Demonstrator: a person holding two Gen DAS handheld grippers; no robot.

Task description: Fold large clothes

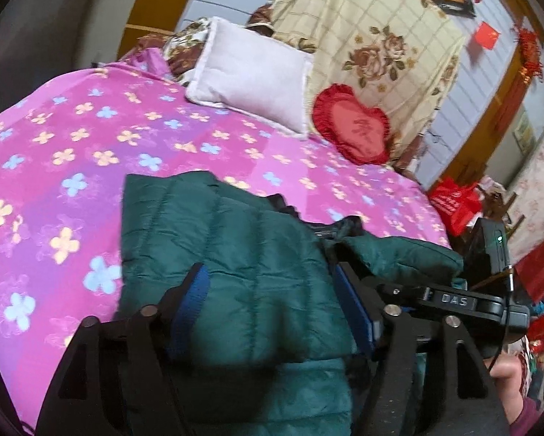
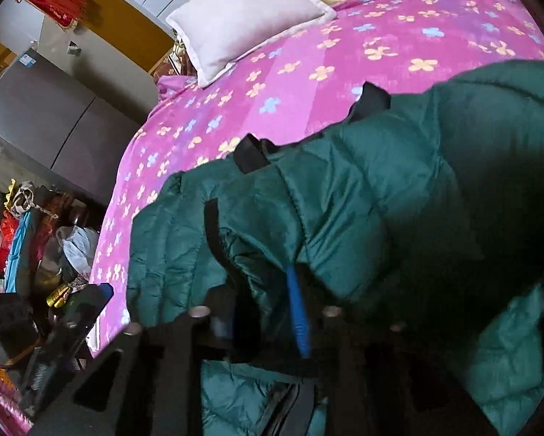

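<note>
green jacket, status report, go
Left gripper jaws straddle green jacket. Right gripper buried in its folds. Jacket half folded on pink bedspread. Nothing blocking.

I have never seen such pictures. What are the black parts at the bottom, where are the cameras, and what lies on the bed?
A person holds a two-finger gripper in each hand; each carries a wide-angle camera looking along its fingers. One picture comes from the left gripper, the other from the right gripper. On the pink flowered bedcover lie a green padded jacket, a white pillow and a red heart cushion. Jacket fabric sits between both grippers' fingers; whether either is gripping is unclear.
</note>
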